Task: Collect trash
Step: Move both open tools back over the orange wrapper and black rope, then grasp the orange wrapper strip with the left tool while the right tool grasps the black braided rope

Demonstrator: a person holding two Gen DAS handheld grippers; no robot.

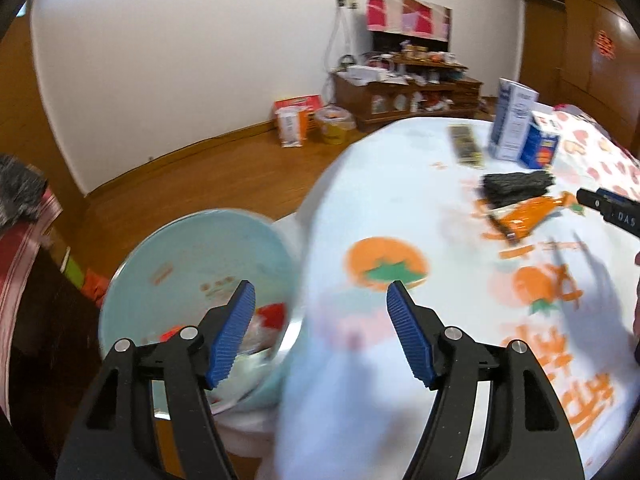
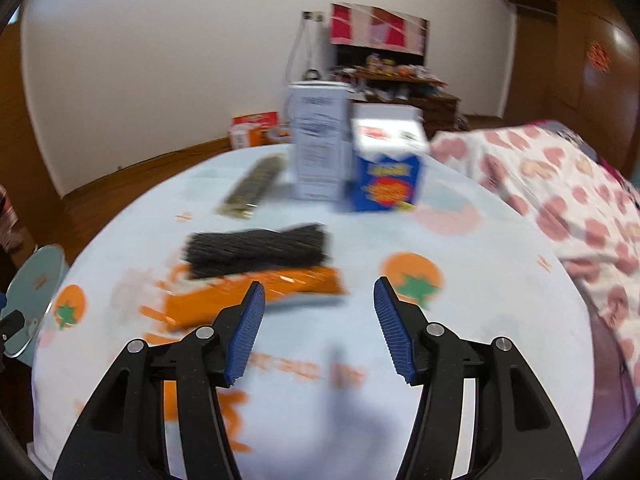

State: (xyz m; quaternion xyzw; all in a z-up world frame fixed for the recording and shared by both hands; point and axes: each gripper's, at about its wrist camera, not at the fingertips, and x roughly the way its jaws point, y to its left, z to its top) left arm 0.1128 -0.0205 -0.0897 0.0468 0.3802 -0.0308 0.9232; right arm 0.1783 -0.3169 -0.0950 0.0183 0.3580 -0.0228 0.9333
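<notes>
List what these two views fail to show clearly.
- Left wrist: trash in the bin is blurred and hidden partly by the left gripper.
- Left wrist: right gripper cut off by the edge.
- Right wrist: print on the blue box smeared by motion blur.

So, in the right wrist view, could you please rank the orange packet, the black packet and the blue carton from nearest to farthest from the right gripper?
From the right gripper:
1. Orange packet, just ahead, to the left.
2. Black packet, behind it.
3. Blue carton, farthest, upright at the back.

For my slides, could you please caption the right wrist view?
Open right gripper above orange wrapper on table.
</notes>
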